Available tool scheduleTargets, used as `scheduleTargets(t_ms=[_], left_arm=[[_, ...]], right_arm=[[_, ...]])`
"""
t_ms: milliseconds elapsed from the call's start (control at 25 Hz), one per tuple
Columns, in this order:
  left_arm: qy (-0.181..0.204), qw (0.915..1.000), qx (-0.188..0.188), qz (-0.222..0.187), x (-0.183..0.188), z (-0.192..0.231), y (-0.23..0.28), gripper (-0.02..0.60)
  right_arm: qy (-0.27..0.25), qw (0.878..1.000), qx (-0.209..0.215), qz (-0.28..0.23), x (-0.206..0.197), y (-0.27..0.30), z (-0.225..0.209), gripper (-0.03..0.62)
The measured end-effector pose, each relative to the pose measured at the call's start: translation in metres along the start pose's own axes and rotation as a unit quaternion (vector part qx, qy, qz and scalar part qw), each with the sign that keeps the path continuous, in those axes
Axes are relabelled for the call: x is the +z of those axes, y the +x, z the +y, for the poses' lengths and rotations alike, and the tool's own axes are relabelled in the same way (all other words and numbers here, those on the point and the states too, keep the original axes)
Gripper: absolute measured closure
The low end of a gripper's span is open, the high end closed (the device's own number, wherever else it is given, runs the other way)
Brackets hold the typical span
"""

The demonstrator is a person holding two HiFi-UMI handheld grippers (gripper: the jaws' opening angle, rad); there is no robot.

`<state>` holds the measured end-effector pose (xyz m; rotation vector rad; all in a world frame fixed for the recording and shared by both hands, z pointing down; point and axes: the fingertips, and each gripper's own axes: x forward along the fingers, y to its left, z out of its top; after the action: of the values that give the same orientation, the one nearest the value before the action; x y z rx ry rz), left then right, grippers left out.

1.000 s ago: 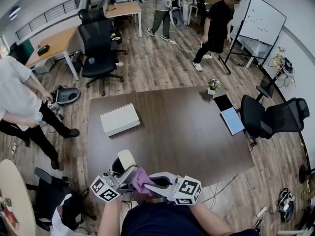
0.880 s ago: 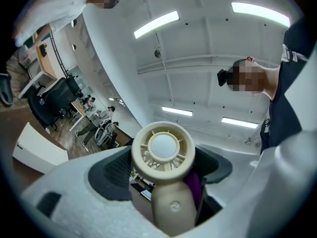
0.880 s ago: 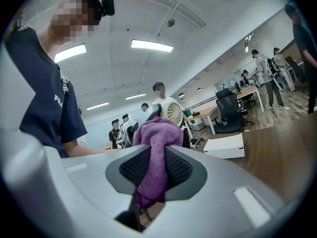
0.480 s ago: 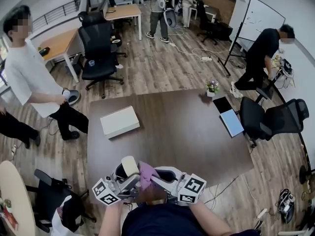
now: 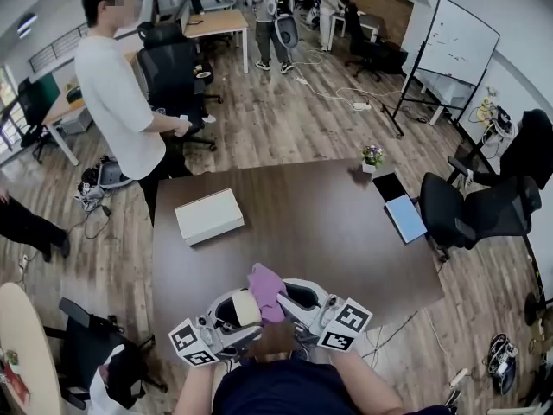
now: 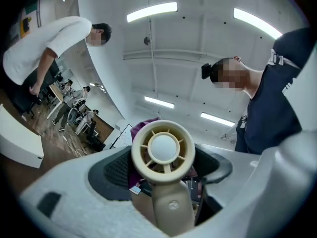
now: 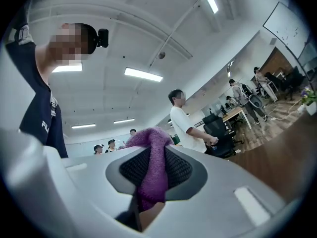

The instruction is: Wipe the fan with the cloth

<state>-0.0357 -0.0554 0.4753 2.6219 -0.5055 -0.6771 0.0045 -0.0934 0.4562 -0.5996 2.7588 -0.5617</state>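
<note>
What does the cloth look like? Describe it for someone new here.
At the near edge of the big brown table, find the right claw. The cloth is the fuzzy purple wad pinched in it, beside the round cream fan; nothing else nearby is purple.

On the table [image 5: 311, 232] the box [image 5: 210, 214] lies left, the flowerpot [image 5: 372, 156] far right; nearest, cloth [image 5: 266, 281] beside fan [image 5: 244, 307].

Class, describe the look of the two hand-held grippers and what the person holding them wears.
The left gripper and right gripper share light-grey moulded shells, with dark textured pads inside the jaws. Each carries a white cube printed with black square markers. No cables show. The person wears a dark navy top.
</note>
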Motion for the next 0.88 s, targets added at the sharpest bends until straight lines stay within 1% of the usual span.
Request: scheduleTargets(t_ms=[120,240,360,480,560,640,760,880], left_arm=[[0.019,0.9988,-0.015,0.043,-0.016,-0.008,0.004,0.207],[0.045,0.9944,-0.026,0.092,-0.034,-0.016,0.009,0.207],[0.054,0.9916,-0.031,0.114,-0.045,-0.019,0.011,0.207],[0.067,0.9885,-0.021,0.134,-0.052,-0.015,0.011,0.207],[0.073,0.9871,-0.013,0.142,-0.054,-0.011,0.011,0.207],[0.071,0.9872,-0.003,0.143,-0.054,-0.006,0.009,0.207],[0.059,0.9894,0.017,0.132,-0.05,0.005,0.006,0.207],[0.056,0.99,0.036,0.124,-0.044,0.015,0.002,0.207]], right_arm=[[0.008,1.0,-0.003,-0.013,0.006,0.0,-0.005,0.503],[0.008,1.0,-0.006,-0.019,0.009,0.001,-0.006,0.503],[0.004,1.0,-0.002,-0.015,0.008,0.003,-0.002,0.503],[-0.032,0.999,0.002,0.01,0.004,0.003,0.002,0.503],[-0.074,0.997,0.003,0.037,0.0,0.001,0.005,0.503],[-0.113,0.992,0.007,0.061,-0.004,0.0,0.01,0.503],[-0.144,0.986,0.024,0.08,-0.007,-0.003,0.018,0.503],[-0.186,0.977,0.042,0.093,-0.01,-0.003,0.028,0.503]])
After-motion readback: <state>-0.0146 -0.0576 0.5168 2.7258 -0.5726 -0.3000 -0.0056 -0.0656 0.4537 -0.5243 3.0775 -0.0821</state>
